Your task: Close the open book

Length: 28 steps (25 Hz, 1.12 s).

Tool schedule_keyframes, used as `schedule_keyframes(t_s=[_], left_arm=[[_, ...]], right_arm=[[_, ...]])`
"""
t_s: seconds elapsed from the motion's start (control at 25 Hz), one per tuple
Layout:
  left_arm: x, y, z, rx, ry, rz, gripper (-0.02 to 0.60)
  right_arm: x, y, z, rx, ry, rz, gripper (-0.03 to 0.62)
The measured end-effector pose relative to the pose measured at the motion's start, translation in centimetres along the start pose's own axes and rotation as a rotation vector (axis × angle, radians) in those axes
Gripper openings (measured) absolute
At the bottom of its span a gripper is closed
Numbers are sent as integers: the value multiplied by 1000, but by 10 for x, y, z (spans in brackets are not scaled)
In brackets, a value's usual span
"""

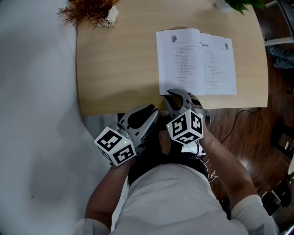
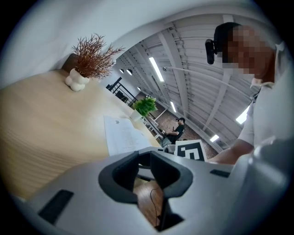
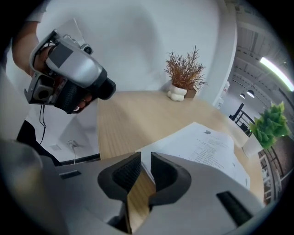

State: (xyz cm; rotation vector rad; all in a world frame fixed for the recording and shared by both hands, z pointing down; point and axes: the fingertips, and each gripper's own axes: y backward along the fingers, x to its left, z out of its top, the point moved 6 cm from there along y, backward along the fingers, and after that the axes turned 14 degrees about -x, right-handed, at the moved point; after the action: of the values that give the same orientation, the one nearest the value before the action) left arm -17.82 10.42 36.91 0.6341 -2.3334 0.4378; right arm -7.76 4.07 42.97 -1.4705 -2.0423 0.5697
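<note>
The open book lies flat with white printed pages up, on the right part of the light wooden table. My right gripper hovers over the table's near edge, right at the book's near left corner. Its jaws stand a narrow gap apart with nothing between them. The book lies just beyond those jaws. My left gripper hangs in front of the table's near edge, left of the right one. It is open and empty, and the book lies ahead of it on the right.
A dried reddish plant in a white vase stands at the table's far left corner. A green plant in a white pot stands at the far right. Dark wooden floor with a cable lies to the right of the table.
</note>
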Motion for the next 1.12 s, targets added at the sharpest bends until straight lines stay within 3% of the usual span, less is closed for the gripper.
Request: schedule_keyframes(t_s=[0.4,0.68,1.12], left_arm=[[12,-1,0,11,19,-11,52],[15,-5,1,19,34,-13,52],[16,-8,-2,27,49,-36,52]], right_arm=[[-3,-14,-9,56,-48,-13,46],[-1,-16,-6,75,21,11,46],[-7,-17,-8,76,-79,89,13]])
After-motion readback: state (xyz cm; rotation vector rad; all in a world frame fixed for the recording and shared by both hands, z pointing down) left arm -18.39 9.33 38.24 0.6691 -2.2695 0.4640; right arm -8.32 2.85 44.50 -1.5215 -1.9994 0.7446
